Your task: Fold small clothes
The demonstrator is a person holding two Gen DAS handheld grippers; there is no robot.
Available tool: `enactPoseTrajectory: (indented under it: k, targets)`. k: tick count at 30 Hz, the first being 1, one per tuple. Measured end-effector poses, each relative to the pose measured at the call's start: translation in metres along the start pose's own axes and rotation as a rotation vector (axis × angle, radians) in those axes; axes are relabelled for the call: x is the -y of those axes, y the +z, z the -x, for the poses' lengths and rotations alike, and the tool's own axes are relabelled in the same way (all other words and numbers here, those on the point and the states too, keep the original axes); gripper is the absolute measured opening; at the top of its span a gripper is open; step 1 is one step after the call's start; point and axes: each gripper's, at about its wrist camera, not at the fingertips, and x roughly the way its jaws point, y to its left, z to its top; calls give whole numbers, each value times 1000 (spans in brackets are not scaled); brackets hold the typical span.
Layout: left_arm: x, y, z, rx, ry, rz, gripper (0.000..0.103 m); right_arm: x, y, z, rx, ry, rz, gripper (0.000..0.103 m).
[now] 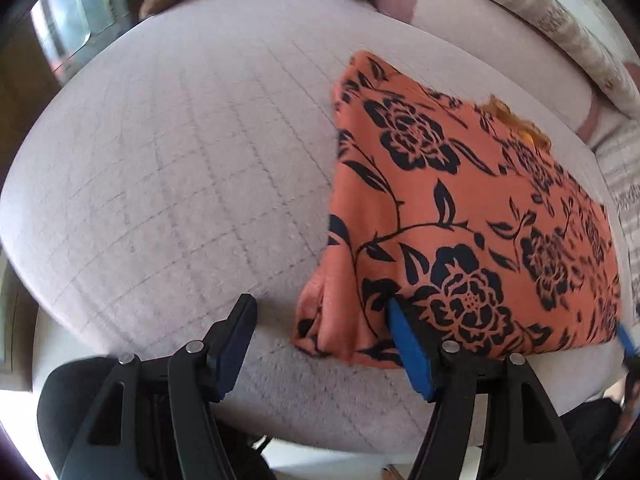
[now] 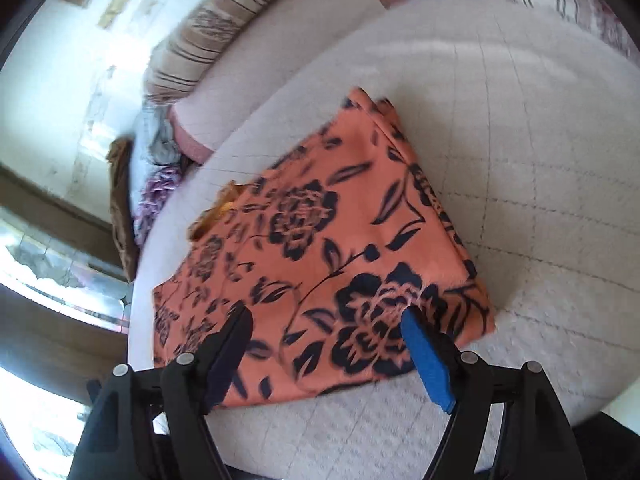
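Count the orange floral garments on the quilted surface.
1: a folded orange garment with black flowers, lying flat on the pale quilted surface near its front edge. Other clothes are heaped at the far edge; more may be hidden.

Both wrist cameras look steeply down, close above one folded orange garment.
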Motion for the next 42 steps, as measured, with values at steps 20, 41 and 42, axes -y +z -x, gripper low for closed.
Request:
enactPoseTrajectory:
  k: [20,41,42]
  targets:
    - [134,21,31,131,-32,-235,68,60,-2,0,61,42,-357,81]
    - [141,23,2,107,-50,-265,68,51,9,-5,79,-35,-254,73]
    - [143,20,-9,83,-37,-282,68,51,10,-6,79,-44,-253,69]
